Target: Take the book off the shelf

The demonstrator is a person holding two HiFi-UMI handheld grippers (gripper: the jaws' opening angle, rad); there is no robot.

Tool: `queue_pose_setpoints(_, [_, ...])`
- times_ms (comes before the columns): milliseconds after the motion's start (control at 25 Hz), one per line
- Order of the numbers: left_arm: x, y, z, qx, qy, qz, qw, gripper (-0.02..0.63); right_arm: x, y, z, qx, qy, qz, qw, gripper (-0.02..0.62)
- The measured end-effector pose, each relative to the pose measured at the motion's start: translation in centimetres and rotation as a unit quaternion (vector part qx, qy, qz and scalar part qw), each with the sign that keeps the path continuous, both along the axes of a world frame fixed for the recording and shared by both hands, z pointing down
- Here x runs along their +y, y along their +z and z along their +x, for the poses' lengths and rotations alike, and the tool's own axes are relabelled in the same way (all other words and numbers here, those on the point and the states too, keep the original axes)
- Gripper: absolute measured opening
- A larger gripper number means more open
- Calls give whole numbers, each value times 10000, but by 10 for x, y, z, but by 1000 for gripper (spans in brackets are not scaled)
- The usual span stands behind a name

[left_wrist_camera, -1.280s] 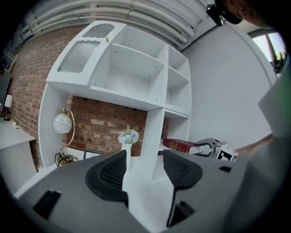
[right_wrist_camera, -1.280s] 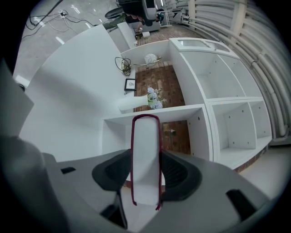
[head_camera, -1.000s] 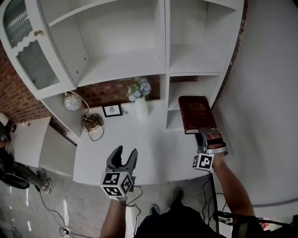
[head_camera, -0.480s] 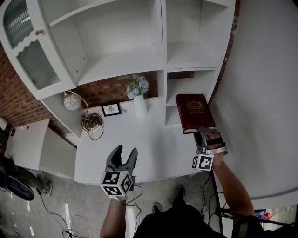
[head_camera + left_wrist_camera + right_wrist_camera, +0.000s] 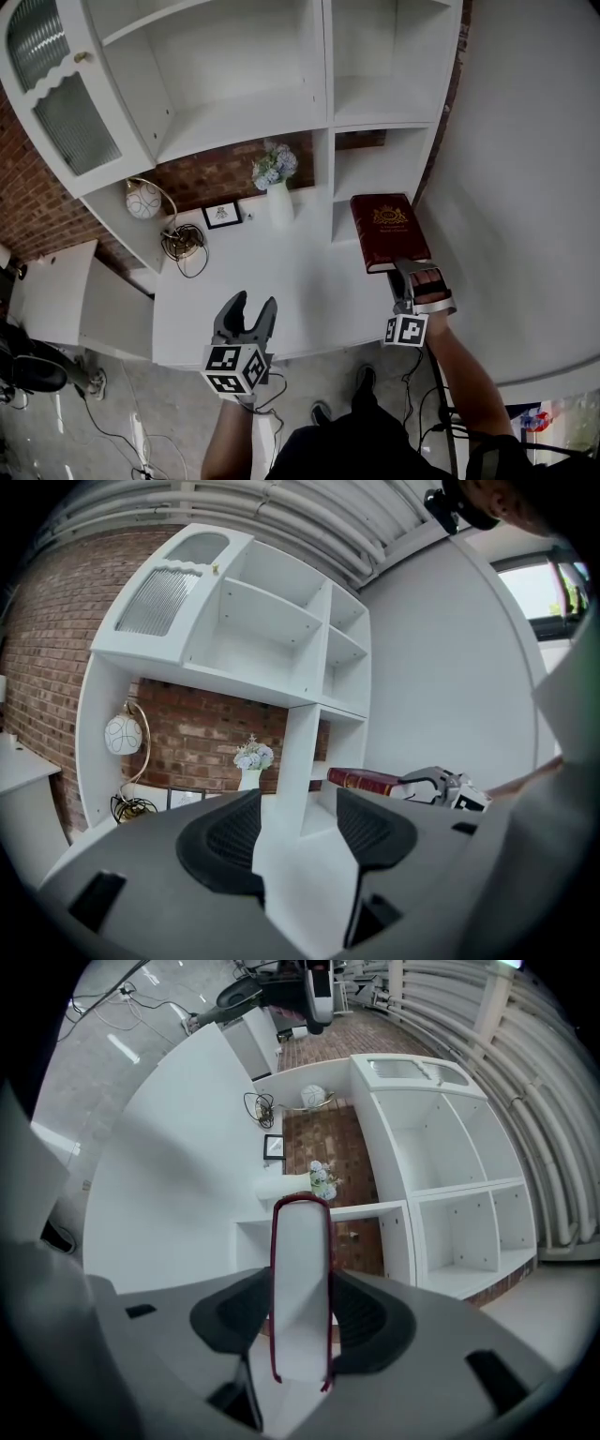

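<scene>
- Against the frame a second ago, the dark red hardback book (image 5: 389,232) has come nearer to the person, away from the tall white shelf unit (image 5: 319,103). More of its cover now shows in front of the low right compartment. The left gripper (image 5: 254,305) has kept its place over the near edge of the white desk top (image 5: 281,281).
- The right gripper (image 5: 405,272) grips the book's near end, one pad on each cover; its own view shows the pale page block between the pads.
- The book lies flat in the air, cover up, with a gilt emblem and lettering on it too small to read. Its thicker spine edge faces left.
- It hangs over the right end of the desk top, its far end at the mouth of the low right compartment. Whether that end is fully out cannot be told.
- The left gripper's jaws stand wide apart with nothing between them, well to the left of the book.
- On the right, the plain white wall (image 5: 525,187) runs close beside the book. The shelf unit's upright divider stands just left of its far end.
- The white vase of pale blue flowers (image 5: 277,187), the small framed picture (image 5: 220,215) and the round white lamp (image 5: 143,201) stand further left, well apart from the book.
</scene>
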State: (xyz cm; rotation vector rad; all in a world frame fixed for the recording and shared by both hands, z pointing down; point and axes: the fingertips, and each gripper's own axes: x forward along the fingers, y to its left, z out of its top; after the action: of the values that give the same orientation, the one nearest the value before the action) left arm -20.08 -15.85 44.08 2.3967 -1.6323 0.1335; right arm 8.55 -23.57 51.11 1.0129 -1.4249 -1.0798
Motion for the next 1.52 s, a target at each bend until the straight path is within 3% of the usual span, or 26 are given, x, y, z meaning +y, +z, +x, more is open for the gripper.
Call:
queue_pose_setpoints(520, [13, 27, -11, -93, 120, -269, 9995, 250, 28, 51, -10, -10, 95, -406, 9991, 196])
queue_pose_setpoints(1040, [0, 68, 13, -171, 240, -721, 9970, 250, 24, 115, -1, -82, -2, -987, 9951, 195])
queue_pose_setpoints(1240, [-3, 79, 18, -226, 269, -844, 9958, 250, 26, 145, -2, 99, -145, -1203, 9926, 195])
queue_pose_setpoints(1520, [-5, 94, 10, -48, 115, -1047, 9944, 250, 28, 178, 1, 148, -91, -1373, 9904, 195])
